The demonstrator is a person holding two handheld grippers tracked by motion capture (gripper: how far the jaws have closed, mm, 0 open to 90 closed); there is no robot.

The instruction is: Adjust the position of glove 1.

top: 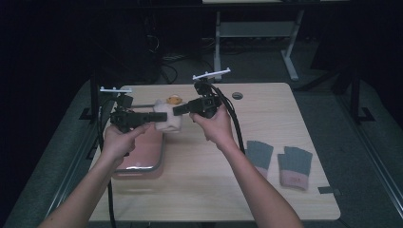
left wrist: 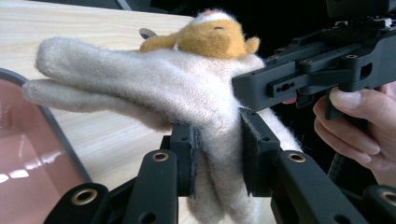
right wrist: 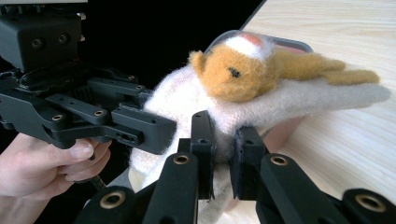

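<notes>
Cream glove (top: 167,118) with orange plush patch lifted clear of table (top: 266,142), above pink tray (top: 142,156) near left edge. Clamped by left gripper (top: 159,117) and right gripper (top: 177,110) at cuff. Placing still pending; grey pair (top: 280,161) near right edge untouched.

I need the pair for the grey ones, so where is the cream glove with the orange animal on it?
In the high view the cream glove hangs above the table's far left, clamped between the left gripper and the right gripper, just beyond the pink tray.
</notes>
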